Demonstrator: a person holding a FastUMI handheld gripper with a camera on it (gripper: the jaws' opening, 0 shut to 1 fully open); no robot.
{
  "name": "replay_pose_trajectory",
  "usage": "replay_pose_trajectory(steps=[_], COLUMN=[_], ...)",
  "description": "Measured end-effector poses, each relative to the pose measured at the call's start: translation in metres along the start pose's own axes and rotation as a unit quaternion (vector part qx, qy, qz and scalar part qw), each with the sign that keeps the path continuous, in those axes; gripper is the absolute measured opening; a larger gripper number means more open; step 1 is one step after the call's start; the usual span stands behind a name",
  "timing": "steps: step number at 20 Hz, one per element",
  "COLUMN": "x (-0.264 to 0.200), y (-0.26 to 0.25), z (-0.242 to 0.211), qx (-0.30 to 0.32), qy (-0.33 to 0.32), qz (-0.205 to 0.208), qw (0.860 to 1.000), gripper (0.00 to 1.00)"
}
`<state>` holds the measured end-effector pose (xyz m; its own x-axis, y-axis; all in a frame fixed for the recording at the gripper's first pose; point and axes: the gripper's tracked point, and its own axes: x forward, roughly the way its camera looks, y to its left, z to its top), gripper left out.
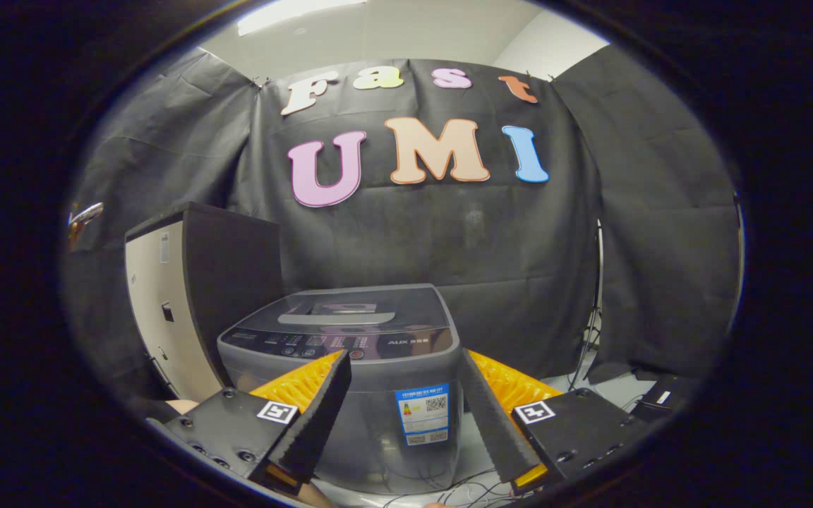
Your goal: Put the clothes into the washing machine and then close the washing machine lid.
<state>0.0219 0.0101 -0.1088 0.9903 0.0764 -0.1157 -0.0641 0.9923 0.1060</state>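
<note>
standing beyond the spread, empty tool (403, 395): washing machine (350, 353) (lid down).

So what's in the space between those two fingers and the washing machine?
Nothing: in the gripper view the hand-held gripper is open, and the stretch to the washing machine, lid down, is bare.

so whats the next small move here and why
Probably move toward the washing machine and raise its lid: the lid lies closed, and the gripper hangs in front of the machine, its fingers spread open and holding nothing.
</note>
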Motion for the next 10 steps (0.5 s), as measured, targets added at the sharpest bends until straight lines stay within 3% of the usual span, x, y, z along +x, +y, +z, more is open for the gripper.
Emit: replay_pose_trajectory(steps=[10], x=[-0.018], y=[0.0], z=[0.002], qx=[0.004], qy=[-0.002], qz=[0.002], qw=[1.0], gripper=[0.96])
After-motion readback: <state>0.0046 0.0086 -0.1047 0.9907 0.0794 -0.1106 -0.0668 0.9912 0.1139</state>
